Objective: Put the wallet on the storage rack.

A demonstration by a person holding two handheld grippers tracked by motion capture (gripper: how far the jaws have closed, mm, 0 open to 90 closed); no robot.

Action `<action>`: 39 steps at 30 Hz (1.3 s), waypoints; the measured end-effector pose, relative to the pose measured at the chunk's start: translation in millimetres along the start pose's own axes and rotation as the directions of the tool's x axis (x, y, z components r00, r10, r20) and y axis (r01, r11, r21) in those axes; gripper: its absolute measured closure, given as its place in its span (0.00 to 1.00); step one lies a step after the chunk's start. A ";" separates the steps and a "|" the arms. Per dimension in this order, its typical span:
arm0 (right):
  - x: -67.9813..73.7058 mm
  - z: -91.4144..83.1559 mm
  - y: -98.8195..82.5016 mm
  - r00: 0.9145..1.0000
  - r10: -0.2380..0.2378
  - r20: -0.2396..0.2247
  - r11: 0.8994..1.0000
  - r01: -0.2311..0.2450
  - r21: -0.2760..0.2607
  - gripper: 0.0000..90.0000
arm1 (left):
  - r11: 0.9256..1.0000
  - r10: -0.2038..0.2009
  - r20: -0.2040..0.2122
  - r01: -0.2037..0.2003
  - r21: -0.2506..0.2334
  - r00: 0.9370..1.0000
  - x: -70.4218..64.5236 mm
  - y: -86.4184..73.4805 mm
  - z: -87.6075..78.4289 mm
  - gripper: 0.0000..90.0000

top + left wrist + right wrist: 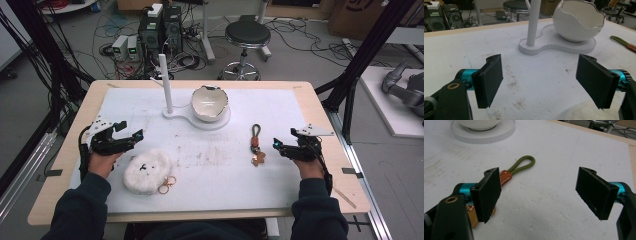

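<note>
A white fluffy plush charm (146, 171) with a gold ring (167, 185) lies at the front left of the white foam mat (225, 175). My left gripper (132, 131) hovers just left of it, open and holding nothing; in the left gripper view its jaws (544, 82) stand wide over bare mat, the plush (579, 112) low at the right. A key strap (257, 145) with a green loop (522, 163), an orange leather tab (505, 176) and a copper piece (472, 216) lies right of centre. My right gripper (278, 146) is open just right of it, its jaws (541, 195) apart with nothing between them.
A white eggshell-shaped bowl (209, 102) sits on a white stand (220, 122) with an upright post (165, 82) at the back middle of the mat. The wooden table edge (330, 150) frames the mat. A stool (247, 35) and cables lie beyond the table.
</note>
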State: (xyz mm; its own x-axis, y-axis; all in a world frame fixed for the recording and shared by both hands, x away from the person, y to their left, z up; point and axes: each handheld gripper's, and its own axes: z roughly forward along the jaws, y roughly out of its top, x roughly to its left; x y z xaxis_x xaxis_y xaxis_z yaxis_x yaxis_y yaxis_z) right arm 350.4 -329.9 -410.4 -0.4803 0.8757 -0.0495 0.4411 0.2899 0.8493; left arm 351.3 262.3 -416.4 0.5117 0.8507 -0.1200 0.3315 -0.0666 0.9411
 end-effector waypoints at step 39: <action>8.5 7.4 3.0 0.998 -0.022 -0.053 1.000 0.022 0.008 0.23 | 0.897 0.000 0.271 -0.120 0.425 0.963 -21.6 -20.5 8.8 0.69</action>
State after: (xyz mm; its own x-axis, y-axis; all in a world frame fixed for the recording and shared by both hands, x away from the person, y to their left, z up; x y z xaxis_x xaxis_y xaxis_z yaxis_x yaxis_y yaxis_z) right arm 353.2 -318.8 -412.2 -0.5292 0.8475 -0.0402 0.4366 0.3126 0.8436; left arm 340.4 240.7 -435.9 0.7076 0.6774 -0.2010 0.5729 -0.3836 0.7243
